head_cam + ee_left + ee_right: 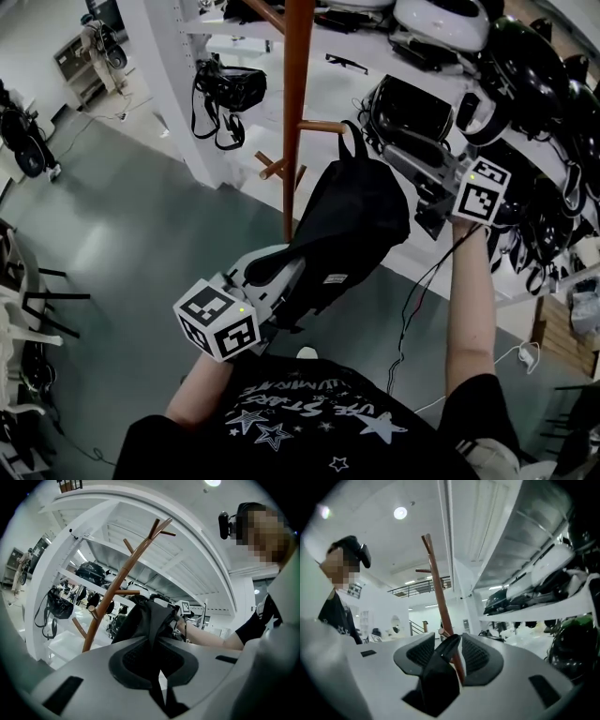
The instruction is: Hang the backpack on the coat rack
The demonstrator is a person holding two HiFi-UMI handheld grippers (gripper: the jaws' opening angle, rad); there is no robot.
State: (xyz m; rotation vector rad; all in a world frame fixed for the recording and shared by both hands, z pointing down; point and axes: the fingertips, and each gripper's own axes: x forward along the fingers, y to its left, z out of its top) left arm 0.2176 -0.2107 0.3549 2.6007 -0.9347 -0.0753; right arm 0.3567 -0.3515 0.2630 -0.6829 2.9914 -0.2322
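Observation:
A black backpack (352, 220) hangs slanted in the air just right of the brown wooden coat rack (296, 112), its top loop (354, 141) beside a short peg (323, 127). My left gripper (281, 267) is shut on the backpack's lower fabric. In the left gripper view the backpack (147, 620) is pinched between the jaws of the left gripper (154, 660), with the coat rack (110, 602) beyond. My right gripper (392, 155) is at the bag's top. In the right gripper view the right gripper (449, 653) stands open, a black strap (440, 667) lying between the pads, leaning on the left one.
White shelves (375, 70) behind the rack carry several black and white helmets (441, 23). A black bag (225, 94) hangs on a white post to the left. A cable (412, 300) trails on the grey floor. Dark chairs (28, 300) stand at the left edge.

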